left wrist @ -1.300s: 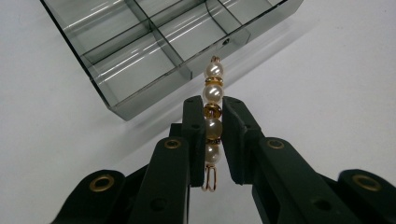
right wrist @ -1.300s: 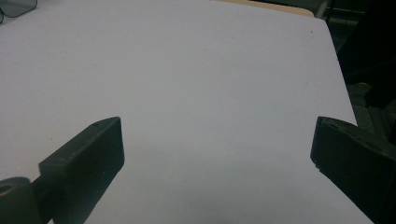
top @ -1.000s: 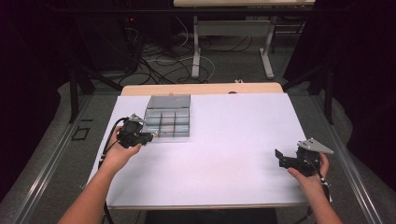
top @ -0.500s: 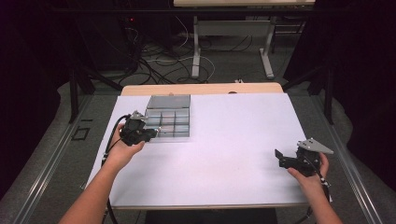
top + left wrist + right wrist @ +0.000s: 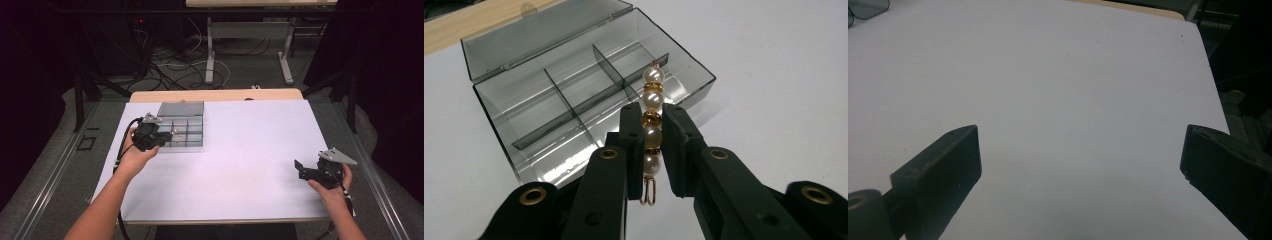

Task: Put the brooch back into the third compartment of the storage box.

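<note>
A smoky clear plastic organiser box (image 5: 574, 95) with several compartments lies open on the white table sheet, its lid (image 5: 539, 35) folded back; the high view has the box (image 5: 187, 131) at the table's back left. My left gripper (image 5: 650, 127) is shut on a short string of pearl and gold beads (image 5: 652, 100), held just over the box's near edge. From above, the left gripper (image 5: 165, 135) sits at the box's left front corner. My right gripper (image 5: 1080, 150) hovers over bare sheet with its jaws wide apart and nothing between them; from above it (image 5: 305, 170) is at the front right.
The white sheet (image 5: 240, 150) covers most of the wooden table (image 5: 215, 95). Black cables trail from both grippers. Beyond the far edge are floor cables and another table's legs (image 5: 210, 55). The table's right edge (image 5: 1208, 60) lies close to the right gripper.
My left gripper has moved slightly forward and right toward the box with the bead string in it. The right gripper has stayed where it was.
</note>
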Demonstrator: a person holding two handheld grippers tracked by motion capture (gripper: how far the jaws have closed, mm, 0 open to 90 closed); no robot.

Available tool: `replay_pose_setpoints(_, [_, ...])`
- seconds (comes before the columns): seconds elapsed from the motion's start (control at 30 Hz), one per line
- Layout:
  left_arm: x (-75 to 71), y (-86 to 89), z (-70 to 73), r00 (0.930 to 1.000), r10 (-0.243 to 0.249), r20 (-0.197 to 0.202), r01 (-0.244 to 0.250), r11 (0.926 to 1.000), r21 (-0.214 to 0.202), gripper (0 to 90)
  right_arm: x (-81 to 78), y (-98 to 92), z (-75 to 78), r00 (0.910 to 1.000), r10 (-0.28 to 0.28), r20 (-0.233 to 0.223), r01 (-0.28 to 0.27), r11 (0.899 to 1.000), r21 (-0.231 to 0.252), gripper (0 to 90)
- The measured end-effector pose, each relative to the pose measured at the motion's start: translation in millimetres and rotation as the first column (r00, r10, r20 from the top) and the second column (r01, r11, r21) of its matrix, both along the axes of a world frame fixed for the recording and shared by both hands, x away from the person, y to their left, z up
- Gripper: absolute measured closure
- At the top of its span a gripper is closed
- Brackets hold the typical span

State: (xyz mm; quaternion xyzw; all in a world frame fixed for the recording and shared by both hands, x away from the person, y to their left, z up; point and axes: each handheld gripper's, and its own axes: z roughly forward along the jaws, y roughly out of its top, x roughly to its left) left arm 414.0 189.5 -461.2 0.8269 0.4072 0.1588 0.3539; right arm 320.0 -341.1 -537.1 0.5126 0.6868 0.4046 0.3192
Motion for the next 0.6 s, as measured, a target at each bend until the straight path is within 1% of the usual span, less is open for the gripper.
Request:
replay_pose_setpoints(0.1, [2.2, -2.8, 3.6, 1.0000, 0.001, 0.004, -0.001, 1.0000, -0.003, 80.1, -0.3, -0.3, 0.3, 1.0000, 0.001, -0.001, -0.001, 1.000, 0.000, 2.7])
replay_pose_setpoints(0.13, [3.0, -4.2, 4.6, 0.9999, -0.001, 0.012, 0.001, 1.0000, -0.005, 80.1, -0.2, -0.3, 0.2, 1.0000, 0.003, 0.000, -0.003, 1.000, 0.002, 2.8])
replay_pose_setpoints(0.17, [3.3, -5.7, 5.7, 1.0000, 0.002, 0.008, -0.002, 1.0000, -0.007, 80.1, -0.2, -0.3, 0.2, 1.0000, 0.003, 0.001, -0.003, 1.000, 0.001, 2.7])
replay_pose_setpoints(0.27, [5.0, -9.5, 8.3, 0.9998, 0.007, 0.018, -0.007, 0.9998, -0.018, 80.1, -0.3, -0.4, 0.3, 1.0000, 0.002, 0.001, -0.002, 1.000, 0.003, 2.7])
replay_pose_setpoints(0.3, [5.7, -10.5, 9.6, 0.9999, 0.006, 0.016, -0.005, 0.9999, -0.015, 80.1, -0.3, -0.5, 0.4, 1.0000, 0.002, -0.001, -0.002, 1.000, 0.003, 2.8])
replay_pose_setpoints(0.33, [6.2, -12.0, 9.9, 0.9996, 0.012, 0.024, -0.012, 0.9997, -0.021, 80.1, -0.2, -0.8, 0.3, 1.0000, 0.002, 0.000, -0.002, 1.000, 0.001, 2.7])
replay_pose_setpoints(0.4, [7.6, -13.7, 12.2, 0.9996, 0.013, 0.024, -0.012, 0.9996, -0.026, 80.1, -0.2, -0.8, 0.4, 1.0000, 0.001, -0.001, -0.001, 1.000, 0.005, 2.7])
replay_pose_setpoints(0.43, [8.0, -14.9, 12.9, 0.9992, 0.022, 0.032, -0.021, 0.9995, -0.024, 80.1, -0.3, -0.7, 0.4, 1.0000, 0.001, 0.000, -0.001, 1.000, 0.005, 2.8])
replay_pose_setpoints(0.5, [9.5, -16.3, 15.3, 0.9993, 0.022, 0.030, -0.021, 0.9993, -0.029, 80.1, -0.3, -0.6, 0.4, 1.0000, 0.002, 0.002, -0.002, 1.000, 0.004, 2.8])
replay_pose_setpoints(0.53, [10.0, -17.7, 15.7, 0.9986, 0.033, 0.042, -0.032, 0.9990, -0.030, 80.1, -0.3, -0.6, 0.4, 1.0000, 0.003, 0.002, -0.003, 1.000, 0.005, 2.7])
replay_pose_setpoints(0.6, [11.5, -19.1, 18.2, 0.9987, 0.034, 0.036, -0.033, 0.9988, -0.036, 80.1, -0.2, -0.9, 0.4, 1.0000, 0.001, -0.001, -0.001, 1.000, 0.006, 2.7])
